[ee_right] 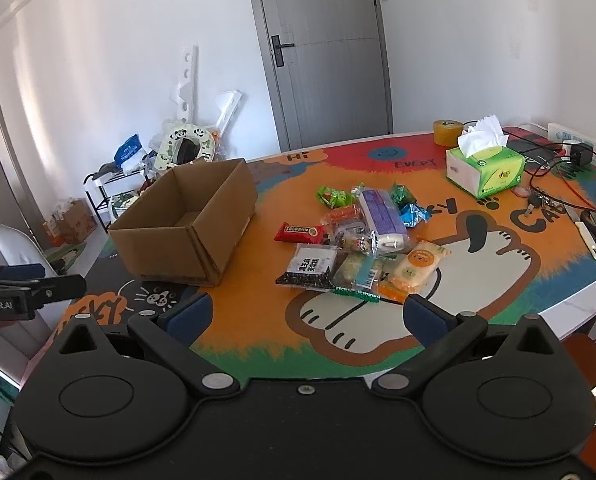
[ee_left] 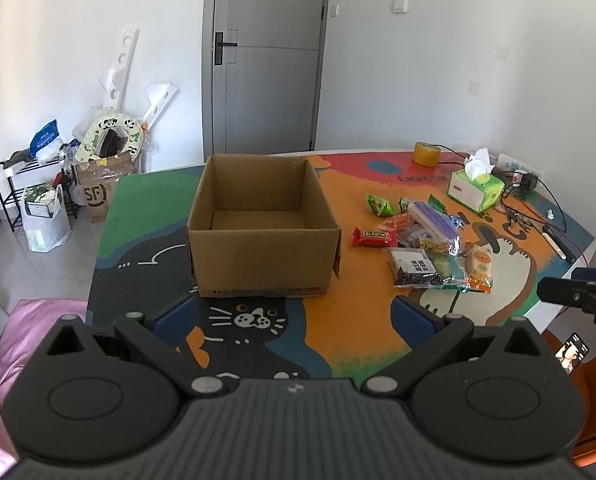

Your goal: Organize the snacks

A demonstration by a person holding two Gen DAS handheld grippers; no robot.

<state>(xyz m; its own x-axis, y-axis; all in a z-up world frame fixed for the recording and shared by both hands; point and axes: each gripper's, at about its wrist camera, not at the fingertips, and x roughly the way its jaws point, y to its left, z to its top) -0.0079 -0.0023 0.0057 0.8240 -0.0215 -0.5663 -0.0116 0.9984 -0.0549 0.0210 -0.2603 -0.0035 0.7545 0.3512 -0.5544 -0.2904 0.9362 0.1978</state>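
Both tongs wide, nothing held: left gripper [ee_left: 293, 312], right gripper [ee_right: 306, 312]. Cardboard box [ee_left: 257, 248] empty, snack pile [ee_right: 362, 240] beside it. Mat [ee_right: 414, 164] reads "EVERY"; floor box [ee_left: 95, 194] "SF".

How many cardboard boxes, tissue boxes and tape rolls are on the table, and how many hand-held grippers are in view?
cardboard box: 1
tissue box: 1
tape roll: 1
hand-held grippers: 2, the left hand-held gripper and the right hand-held gripper, both open
Total: 5
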